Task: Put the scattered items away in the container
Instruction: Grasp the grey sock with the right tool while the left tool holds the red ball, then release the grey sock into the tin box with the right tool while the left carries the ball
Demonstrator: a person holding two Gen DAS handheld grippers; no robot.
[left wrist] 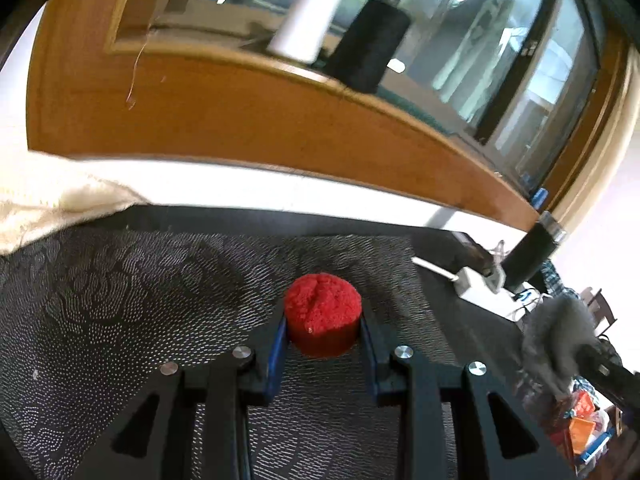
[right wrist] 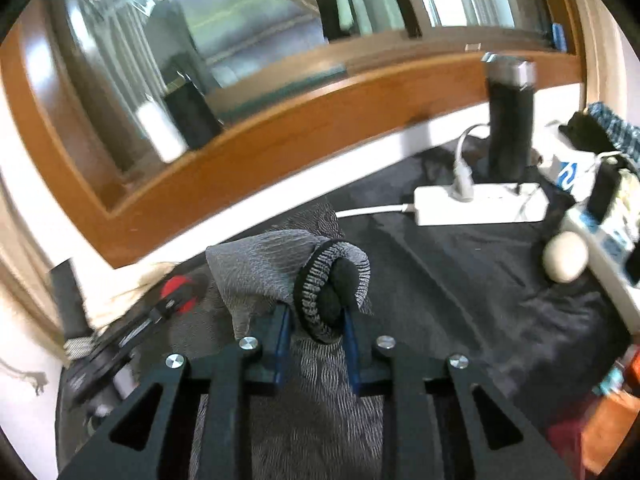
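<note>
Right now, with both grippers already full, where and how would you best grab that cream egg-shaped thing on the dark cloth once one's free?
Take the cream egg-shaped thing across its narrower middle, coming down from above. It rests alone on the dark cloth, but the white power strip crowds its right side, so a side approach looks cramped. Its smooth rounded shape could slip, so probably centre the jaws.

There was one red pompom (left wrist: 322, 326) and one grey sock (right wrist: 316, 280). Two spools stood on the sill, one white (left wrist: 306, 16), one black (left wrist: 370, 46). Near the black bottle (right wrist: 510, 120) lay one white power strip (right wrist: 480, 204) and one pale ball (right wrist: 566, 256).
</note>
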